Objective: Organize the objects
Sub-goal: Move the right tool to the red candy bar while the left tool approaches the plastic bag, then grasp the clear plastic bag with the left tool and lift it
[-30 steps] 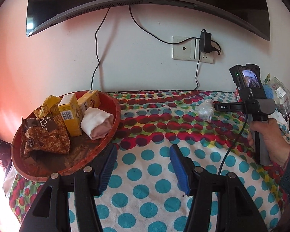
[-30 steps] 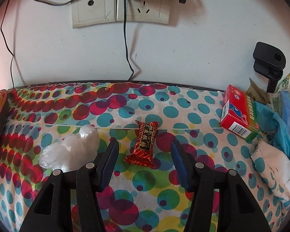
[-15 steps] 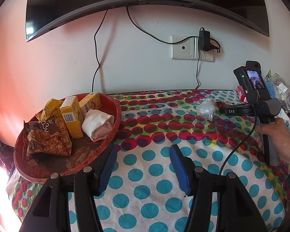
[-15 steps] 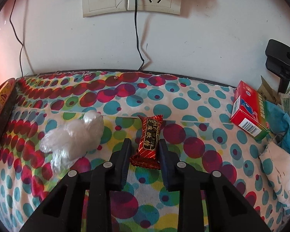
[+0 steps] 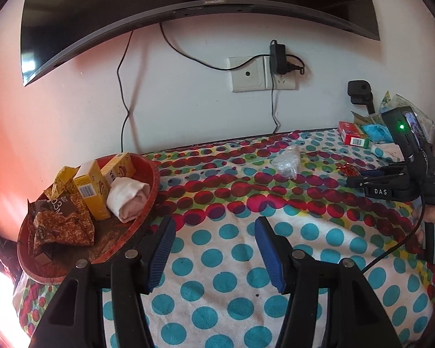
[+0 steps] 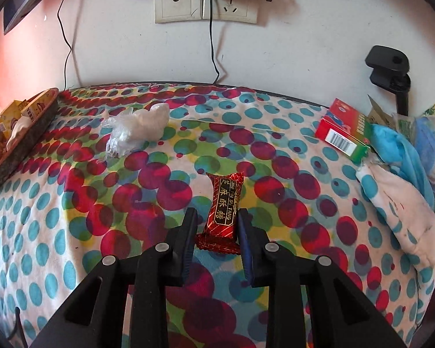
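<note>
Right wrist view: nearest the lens, the right gripper (image 6: 216, 224) has its jaws clenched on the lower half of a red candy bar (image 6: 222, 213), which is lifted slightly off or resting on the spotted cloth (image 6: 72, 232); which cannot be told. That cloth, white with teal, red and green dots, covers the whole table. Beyond the candy bar and to its left lies a crumpled clear plastic bag (image 6: 136, 132); further left, at the cloth's edge, sits a round red tray (image 5: 148, 200) loaded with yellow cartons (image 5: 91, 192), a brown wrapper (image 5: 61, 223) and a rolled white cloth (image 5: 127, 200). Right of the candy bar, near the wall, a red and green box (image 6: 345, 130) leans on a heap of blue and white fabric (image 6: 400, 156). Behind everything, a pale wall carries a double socket plate (image 6: 206, 5) with a charger and trailing cables. Left wrist view: the left gripper (image 5: 214, 246) is released, jaws wide over bare cloth beside the tray, with a dark screen (image 5: 188, 0) mounted above.
</note>
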A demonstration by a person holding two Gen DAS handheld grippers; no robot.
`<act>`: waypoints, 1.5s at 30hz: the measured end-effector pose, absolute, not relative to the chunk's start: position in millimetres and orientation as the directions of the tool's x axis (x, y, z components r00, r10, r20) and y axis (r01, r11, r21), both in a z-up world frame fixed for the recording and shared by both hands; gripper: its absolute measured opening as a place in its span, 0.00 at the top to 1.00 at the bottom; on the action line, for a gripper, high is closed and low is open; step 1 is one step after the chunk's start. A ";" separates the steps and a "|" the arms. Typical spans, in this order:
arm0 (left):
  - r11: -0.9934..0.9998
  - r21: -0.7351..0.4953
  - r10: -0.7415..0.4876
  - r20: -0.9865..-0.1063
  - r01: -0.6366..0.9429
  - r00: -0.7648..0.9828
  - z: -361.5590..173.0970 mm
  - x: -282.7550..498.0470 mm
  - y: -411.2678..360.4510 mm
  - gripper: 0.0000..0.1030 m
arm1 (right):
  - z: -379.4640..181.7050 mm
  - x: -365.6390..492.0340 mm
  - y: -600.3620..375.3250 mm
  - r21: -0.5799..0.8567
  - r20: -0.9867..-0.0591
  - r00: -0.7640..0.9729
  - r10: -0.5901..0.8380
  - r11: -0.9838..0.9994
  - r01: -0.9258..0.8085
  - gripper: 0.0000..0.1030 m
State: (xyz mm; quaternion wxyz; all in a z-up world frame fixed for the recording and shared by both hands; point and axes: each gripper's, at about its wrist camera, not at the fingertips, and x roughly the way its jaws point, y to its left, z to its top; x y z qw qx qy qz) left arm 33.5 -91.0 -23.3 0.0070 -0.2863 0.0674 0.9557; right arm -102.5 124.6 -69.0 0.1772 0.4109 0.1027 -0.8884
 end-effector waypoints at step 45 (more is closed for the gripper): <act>-0.925 0.059 0.203 -0.758 -0.375 -0.620 -61.4 -171.4 9.3 0.40 | -74.8 -132.8 121.9 -0.050 -0.783 -0.592 -0.192 -0.929 0.367 0.73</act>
